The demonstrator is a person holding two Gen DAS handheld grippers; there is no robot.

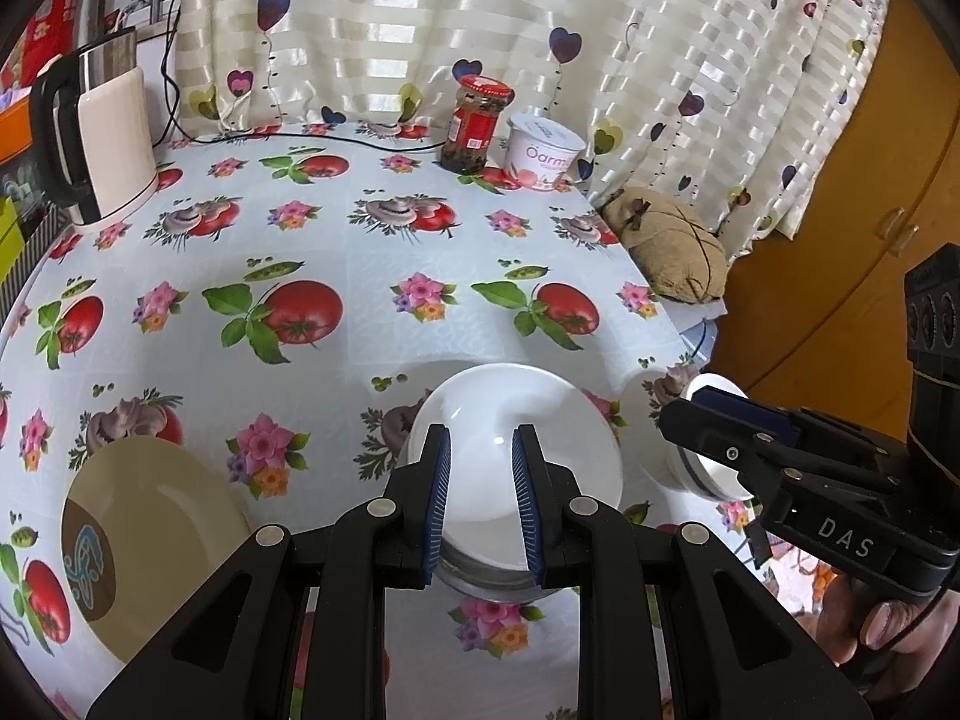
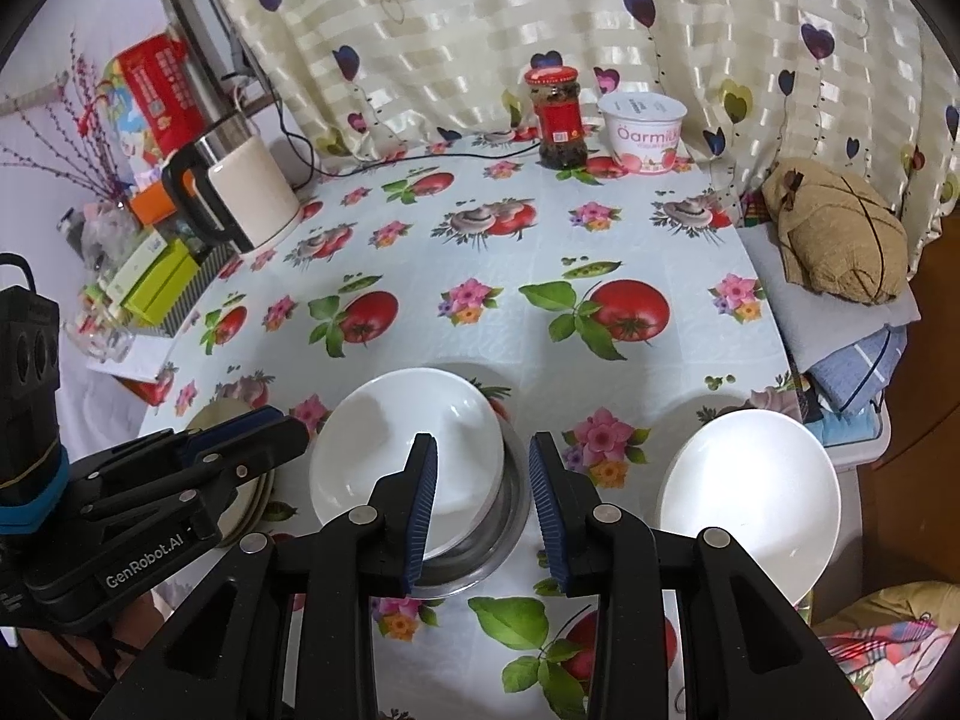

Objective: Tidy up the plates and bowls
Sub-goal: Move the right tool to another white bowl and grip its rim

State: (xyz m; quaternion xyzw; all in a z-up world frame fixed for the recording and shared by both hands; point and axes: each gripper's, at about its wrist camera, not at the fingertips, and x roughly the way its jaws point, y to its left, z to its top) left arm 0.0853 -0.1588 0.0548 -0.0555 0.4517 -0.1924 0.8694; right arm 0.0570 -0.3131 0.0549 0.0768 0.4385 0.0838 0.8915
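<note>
Left cam
- Left gripper (image 1: 480,498): open, blue pads apart w/ nothing between them, up over the white bowl.
- White bowl (image 1: 516,450): sits tilted in a metal bowl (image 1: 486,585) near the front edge of the table (image 1: 360,300).
- Tan plate (image 1: 150,540): flat on the table, left of the white bowl, apart from it. Brown patch w/ a blue swirl on it.
- Right gripper (image 1: 708,414): comes in from the right, over a 2nd white bowl (image 1: 711,480). Can't tell if it grips it.
- Back of table: kettle (image 1: 102,138) at left, red-lid jar (image 1: 474,126) just beside a yogurt tub (image 1: 543,150).

Right cam
- Right gripper (image 2: 483,510): open, pads apart, nothing in them. Metal bowl (image 2: 510,516) shows in the gap.
- White bowl (image 2: 408,462): in the metal bowl, tipped to the left.
- 2nd white bowl (image 2: 750,504): on the table at the right edge, apart from the gripper.
- Left gripper (image 2: 288,426): at left, over a stack of tan plates (image 2: 240,498).
- Back: kettle (image 2: 240,192), jar (image 2: 558,120), yogurt tub (image 2: 645,132).
- Brown bundle (image 2: 840,240): on folded cloths, right of the table.
</note>
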